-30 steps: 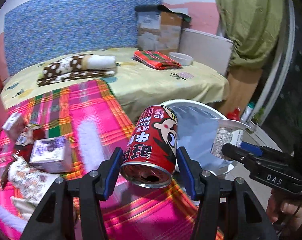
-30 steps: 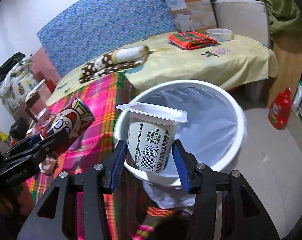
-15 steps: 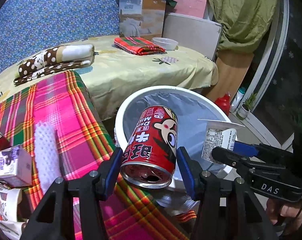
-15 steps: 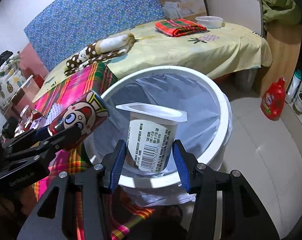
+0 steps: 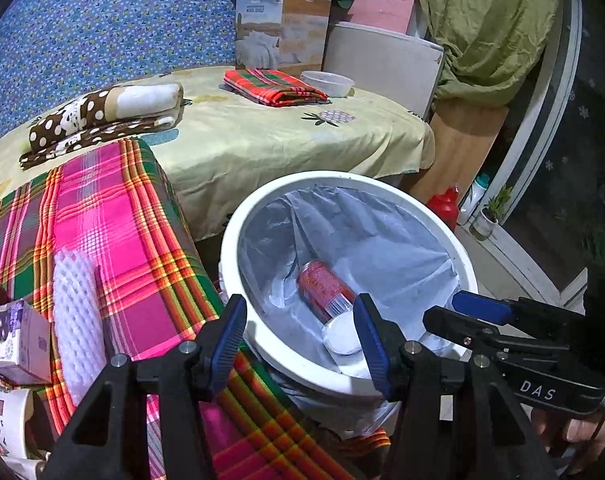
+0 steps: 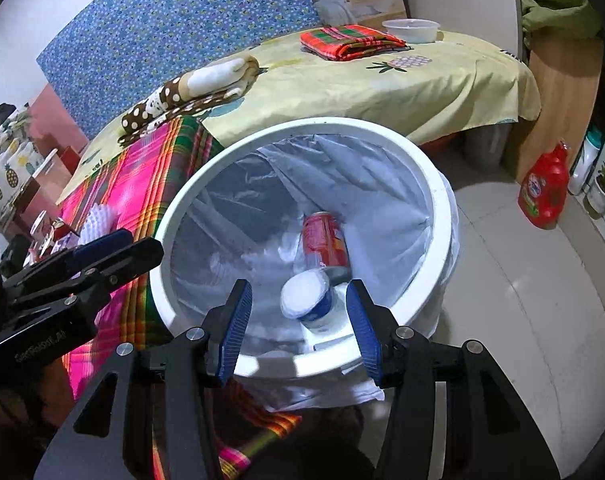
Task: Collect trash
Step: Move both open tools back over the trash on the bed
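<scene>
A white bin (image 5: 458, 248) (image 6: 438, 200) with a pale plastic liner stands beside the plaid-covered table. A red can (image 5: 322, 290) (image 6: 324, 238) and a white yoghurt cup (image 5: 342, 336) (image 6: 308, 300) lie inside it at the bottom. My left gripper (image 5: 300, 344) is open and empty over the bin's near rim; it also shows at the left of the right wrist view (image 6: 114, 248). My right gripper (image 6: 298, 324) is open and empty above the bin's near rim; it also shows at the right of the left wrist view (image 5: 458, 312).
On the pink plaid cloth (image 5: 114, 216) lie a white bumpy foam sleeve (image 5: 78, 320), a purple carton (image 5: 14, 340) and other wrappers at the left edge. A bed with a yellow sheet (image 5: 262, 136) is behind. A red detergent bottle (image 6: 544, 192) stands on the floor.
Both grippers opened over the bin. The red can and the yoghurt cup dropped from the fingers into the bin. Both grippers moved closer over the bin.
</scene>
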Available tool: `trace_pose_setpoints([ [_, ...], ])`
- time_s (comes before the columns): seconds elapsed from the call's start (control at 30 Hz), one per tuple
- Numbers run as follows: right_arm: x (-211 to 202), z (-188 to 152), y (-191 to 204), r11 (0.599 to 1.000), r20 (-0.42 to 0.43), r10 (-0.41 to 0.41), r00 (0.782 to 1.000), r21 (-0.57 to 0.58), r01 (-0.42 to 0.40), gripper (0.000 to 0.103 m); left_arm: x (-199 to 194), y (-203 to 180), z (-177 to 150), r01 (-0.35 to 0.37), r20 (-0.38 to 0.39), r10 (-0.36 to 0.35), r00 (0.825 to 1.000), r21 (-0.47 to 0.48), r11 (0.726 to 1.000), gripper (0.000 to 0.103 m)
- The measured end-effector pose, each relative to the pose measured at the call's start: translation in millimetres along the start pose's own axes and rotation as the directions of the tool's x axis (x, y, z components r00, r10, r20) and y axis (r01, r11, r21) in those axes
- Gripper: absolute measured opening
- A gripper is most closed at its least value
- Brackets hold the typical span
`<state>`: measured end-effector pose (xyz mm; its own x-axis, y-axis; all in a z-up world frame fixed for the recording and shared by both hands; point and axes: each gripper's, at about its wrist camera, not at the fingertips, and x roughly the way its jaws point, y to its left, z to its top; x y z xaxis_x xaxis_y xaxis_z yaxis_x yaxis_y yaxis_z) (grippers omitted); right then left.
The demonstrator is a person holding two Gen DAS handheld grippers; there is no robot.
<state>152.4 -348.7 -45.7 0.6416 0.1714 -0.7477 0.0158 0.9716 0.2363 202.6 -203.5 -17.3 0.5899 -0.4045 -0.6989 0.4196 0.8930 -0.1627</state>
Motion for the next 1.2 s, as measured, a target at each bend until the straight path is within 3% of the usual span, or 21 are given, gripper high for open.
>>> trace_pose_setpoints([
  [0.37, -19, -4, 16, 0.999, 0.065, 0.027, 0.998, -0.036, -0.025, 0.051, -34, 14, -13, -0.049, 0.058, 0.051, 0.997, -0.038, 0.998, 0.057],
  [0.87, -32, -20, 63, 0.978, 0.111, 0.165, 0.98, -0.148, -0.148, 0.051, -91, 47, -53, -0.154, 0.109, 0.167, 0.98, -0.121, 0.981, 0.057],
  [1.2, -27, -34, 100, 0.953, 0.037, 0.229, 0.973, -0.21, -0.217, 0.051, -126, 79, -88, -0.21, 0.109, 0.236, 0.966, -0.205, 0.956, 0.057],
])
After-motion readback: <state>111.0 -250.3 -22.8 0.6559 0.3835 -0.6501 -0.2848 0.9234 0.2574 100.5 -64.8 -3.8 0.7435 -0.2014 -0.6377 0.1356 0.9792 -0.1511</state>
